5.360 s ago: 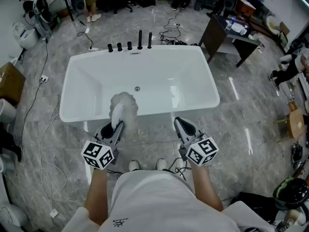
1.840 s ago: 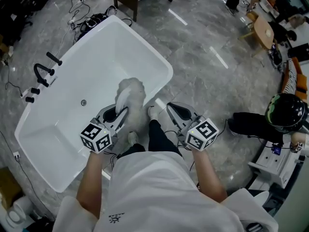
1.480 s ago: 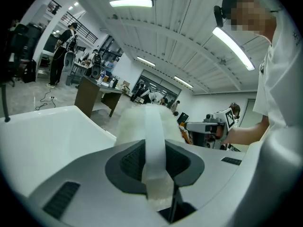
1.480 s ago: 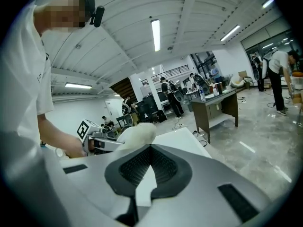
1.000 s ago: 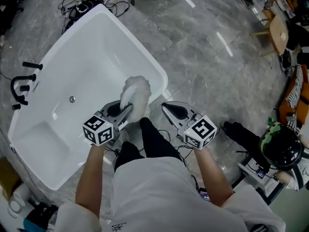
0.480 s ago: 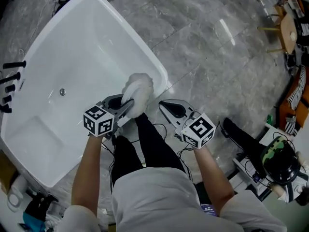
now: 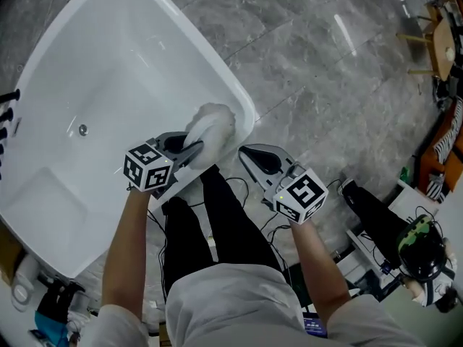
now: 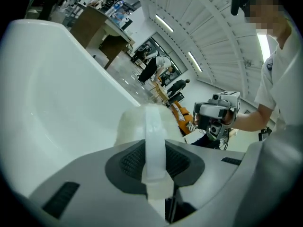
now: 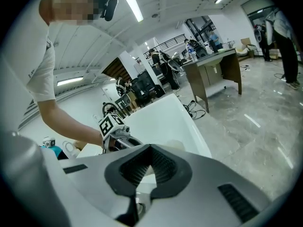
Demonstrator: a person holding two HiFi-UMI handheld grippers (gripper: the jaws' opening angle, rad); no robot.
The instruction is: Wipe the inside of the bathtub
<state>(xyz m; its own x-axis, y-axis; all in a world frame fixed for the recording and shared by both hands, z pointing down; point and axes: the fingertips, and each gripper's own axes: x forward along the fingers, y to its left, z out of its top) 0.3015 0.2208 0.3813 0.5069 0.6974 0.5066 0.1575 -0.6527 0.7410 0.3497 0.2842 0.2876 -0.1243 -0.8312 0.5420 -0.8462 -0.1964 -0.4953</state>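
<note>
Grey marble floor (image 7: 311,71) lies all round a white tub (image 7: 242,96), which fills the far left of the head view; its drain (image 7: 82,129) sits in the bare bottom. The person stands at the tub's near right corner, with black cables (image 7: 249,194) on the floor by their legs. The left gripper (image 7: 194,147) is clenched on a fluffy white cloth (image 7: 211,127), holding it over the rim at that corner; whether the cloth touches the tub is unclear. The right gripper (image 7: 247,156) hangs just right of it, outside the tub, its jaws closed together on nothing.
</note>
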